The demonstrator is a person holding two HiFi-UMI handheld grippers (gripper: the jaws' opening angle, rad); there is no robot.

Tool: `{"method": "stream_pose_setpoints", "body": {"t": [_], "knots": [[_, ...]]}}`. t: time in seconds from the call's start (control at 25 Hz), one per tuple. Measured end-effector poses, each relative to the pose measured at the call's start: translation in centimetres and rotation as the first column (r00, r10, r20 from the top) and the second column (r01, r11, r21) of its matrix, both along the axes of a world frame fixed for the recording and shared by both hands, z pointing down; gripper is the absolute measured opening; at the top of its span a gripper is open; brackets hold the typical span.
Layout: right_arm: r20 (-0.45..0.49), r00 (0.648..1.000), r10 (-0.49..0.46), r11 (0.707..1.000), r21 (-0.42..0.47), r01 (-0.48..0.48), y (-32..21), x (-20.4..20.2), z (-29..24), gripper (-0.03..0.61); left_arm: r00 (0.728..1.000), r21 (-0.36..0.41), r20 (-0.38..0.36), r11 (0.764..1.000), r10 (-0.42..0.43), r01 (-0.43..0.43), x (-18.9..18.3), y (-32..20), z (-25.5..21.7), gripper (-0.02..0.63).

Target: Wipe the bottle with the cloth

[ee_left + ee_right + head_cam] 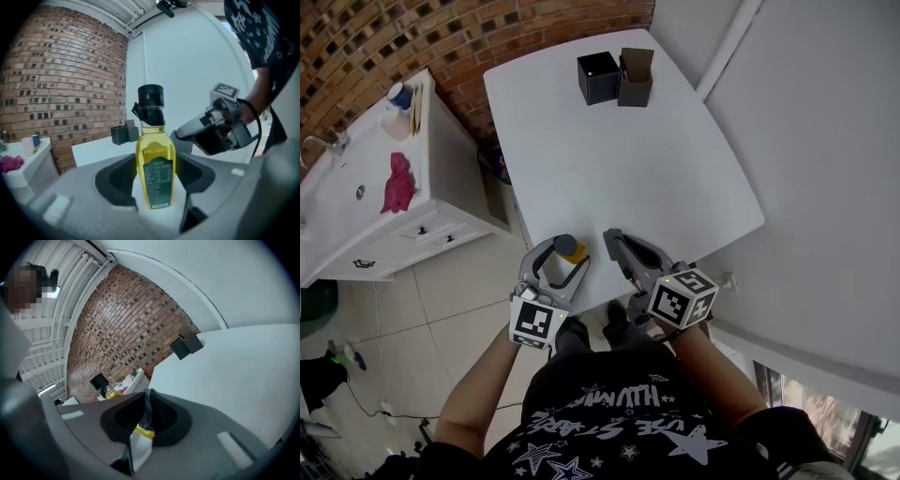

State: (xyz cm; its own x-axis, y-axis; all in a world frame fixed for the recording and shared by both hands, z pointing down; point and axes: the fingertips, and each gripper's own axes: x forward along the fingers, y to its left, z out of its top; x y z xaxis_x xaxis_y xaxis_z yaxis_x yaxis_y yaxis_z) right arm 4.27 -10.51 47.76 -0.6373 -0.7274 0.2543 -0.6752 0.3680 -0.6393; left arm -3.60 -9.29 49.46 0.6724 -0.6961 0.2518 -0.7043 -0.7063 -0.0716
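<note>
While the black-capped bottle of yellow liquid stands upright at the white table's near edge, the left gripper's jaws clamp its sides. Just beside it, the right gripper's jaws are pressed together on a thin grey cloth.

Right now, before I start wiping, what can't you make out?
Most of the cloth: the right gripper view shows only a thin grey edge pinched in the shut jaws of the right gripper, which hide the rest.
The base of the bottle: hidden by the body of the left gripper in its own view; whether it rests on the table I cannot tell.
The print on the label: too blurred to read.
</note>
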Motion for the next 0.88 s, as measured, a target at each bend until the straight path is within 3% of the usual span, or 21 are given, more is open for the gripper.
{"method": "stream_pose_setpoints", "body": {"t": [0.2, 0.4, 0.56, 0.68, 0.88], "knots": [[0.001, 1.000, -0.026, 1.000, 0.003, 0.026, 0.0, -1.0, -0.6, 0.037, 0.982, -0.005, -0.010, 0.982, 0.189, -0.189, 0.7, 0.6, -0.1, 0.252], [0.024, 0.999, -0.031, 1.000, 0.000, 0.031, 0.2, -1.8, -1.6, 0.037, 0.919, -0.016, -0.026, 0.919, 0.393, -0.394, 1.9, 2.0, -0.8, 0.250], [0.026, 1.000, -0.012, 1.000, 0.003, 0.012, 0.2, -1.6, -2.1, 0.037, 0.883, -0.016, -0.035, 0.883, 0.468, -0.468, 2.4, 2.4, -0.6, 0.250], [0.018, 1.000, 0.005, 1.000, 0.008, -0.005, 0.1, -1.4, -2.2, 0.037, 0.888, -0.029, -0.045, 0.888, 0.457, -0.458, 2.4, 2.2, -0.5, 0.253], [0.015, 1.000, 0.005, 1.000, 0.012, -0.005, 0.3, -1.3, -2.6, 0.037, 0.927, -0.015, -0.023, 0.927, 0.375, -0.376, 1.2, 2.1, -1.0, 0.281]]}}
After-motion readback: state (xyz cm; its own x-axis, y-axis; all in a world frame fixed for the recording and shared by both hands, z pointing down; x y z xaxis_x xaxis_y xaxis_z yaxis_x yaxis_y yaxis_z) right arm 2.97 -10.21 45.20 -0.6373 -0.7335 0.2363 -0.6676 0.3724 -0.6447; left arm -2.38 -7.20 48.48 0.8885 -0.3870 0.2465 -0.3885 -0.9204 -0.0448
